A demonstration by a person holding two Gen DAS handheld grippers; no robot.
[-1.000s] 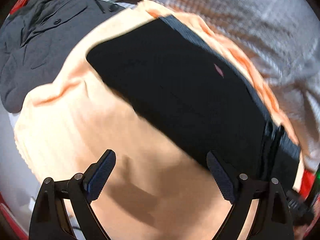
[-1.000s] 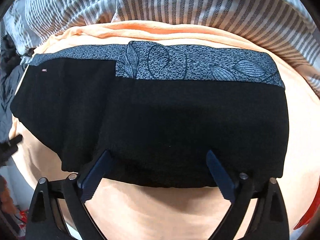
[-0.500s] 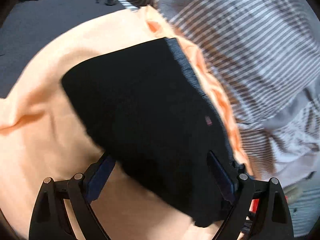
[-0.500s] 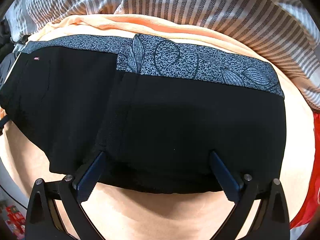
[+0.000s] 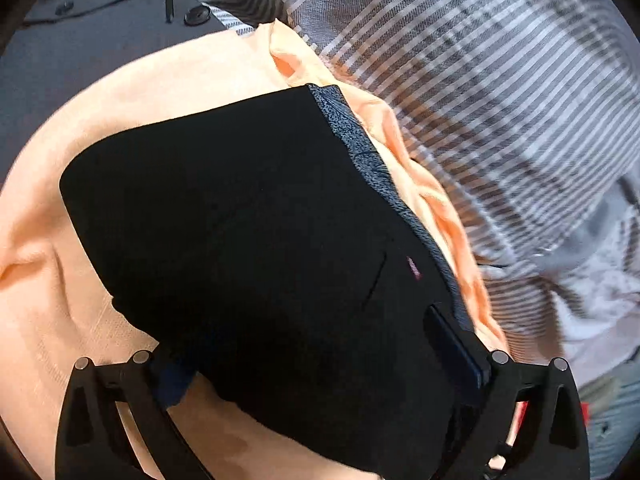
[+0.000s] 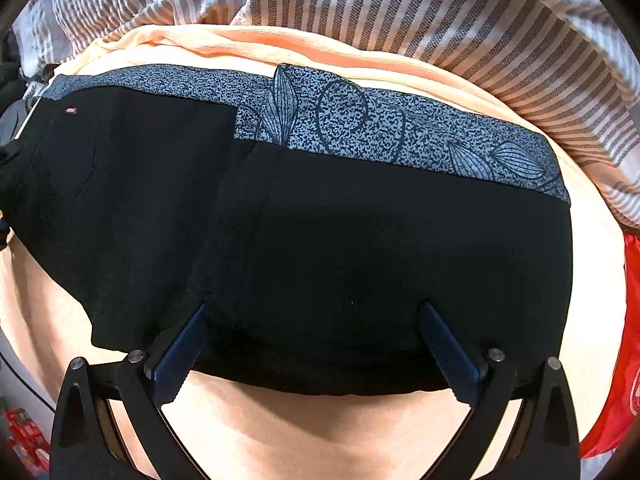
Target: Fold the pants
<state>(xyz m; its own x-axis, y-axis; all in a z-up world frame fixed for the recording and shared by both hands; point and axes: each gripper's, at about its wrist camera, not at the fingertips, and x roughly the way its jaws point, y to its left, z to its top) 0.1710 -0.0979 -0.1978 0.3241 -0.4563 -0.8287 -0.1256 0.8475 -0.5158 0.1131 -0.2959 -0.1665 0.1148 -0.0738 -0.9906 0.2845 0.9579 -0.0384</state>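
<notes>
A grey-and-white striped quilt (image 6: 460, 12) covers the bed, and on it lies a peach cloth (image 6: 304, 432) that carries the black pants (image 6: 360, 264). The pants lie folded into a compact block, their speckled blue-grey patterned band (image 6: 360, 120) along the far edge.

The step in hand looks like the last tidy-up of a nearly finished fold.

The right gripper (image 6: 312, 340) hovers over the near edge, fingers spread wide, gripping nothing. The left gripper (image 5: 316, 364) stands at the narrow end, its jaws having just been opening; the cloth runs between the fingers, but they do not pinch it.

Next, I judge, either one more fold across the block, needing both grippers to pinch one end's corners, or simply a flattening press.
</notes>
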